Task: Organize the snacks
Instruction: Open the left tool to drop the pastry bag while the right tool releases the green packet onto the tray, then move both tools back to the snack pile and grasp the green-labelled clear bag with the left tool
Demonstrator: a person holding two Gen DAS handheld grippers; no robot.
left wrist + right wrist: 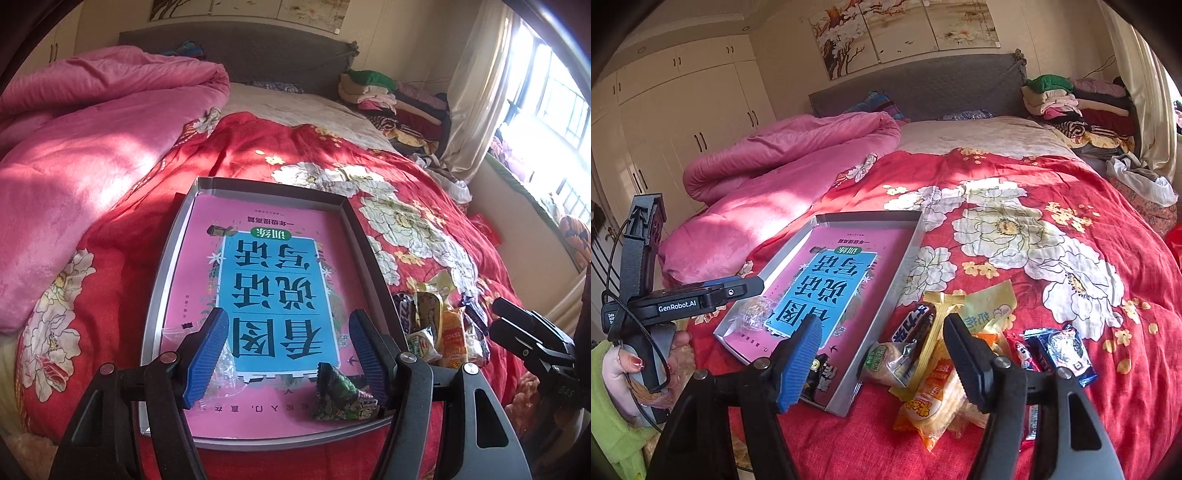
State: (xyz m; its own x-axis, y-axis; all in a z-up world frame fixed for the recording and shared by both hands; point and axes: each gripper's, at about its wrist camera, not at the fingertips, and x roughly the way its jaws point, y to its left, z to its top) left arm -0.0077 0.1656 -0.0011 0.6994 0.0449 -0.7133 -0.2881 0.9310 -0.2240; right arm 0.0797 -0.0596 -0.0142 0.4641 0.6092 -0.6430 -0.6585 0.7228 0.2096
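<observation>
A: Sorting was the step in hand, as I judged it: wrapped snacks were going from a loose pile into the shallow grey cardboard tray (207, 184), its floor covered by a pink-and-blue printed sheet. Entry one, left gripper (290, 356): over the near end of the tray, fingers spread, nothing between them.

B: Contents of the tray?

A: Two counted. One green crinkled foil sweet (341, 397) at the tray's near right corner, just inside the right finger. One clear cellophane sweet (753, 312) at the tray's near left corner. The right wrist view also showed a dark wrapper at the tray's near edge, probably that same green sweet.

B: Outside the tray?

A: All just right of the tray's right wall, on the red floral bedspread (1015, 177). One dark brown chocolate bar (914, 323), one small green-labelled biscuit pack (886, 360), one long orange-and-yellow wafer pack (936, 398), one pale yellow pouch (991, 308), one blue-and-silver packet (1063, 350), one small red-and-white piece (1021, 352) beside it. Six, though overlaps might have hidden more.

B: Right gripper (882, 363)?

A: Poised above that pile, fingers apart and empty. The next move likely called for lowering onto the topmost pack, pinching its crimped end, then carrying it left over the tray wall.
</observation>
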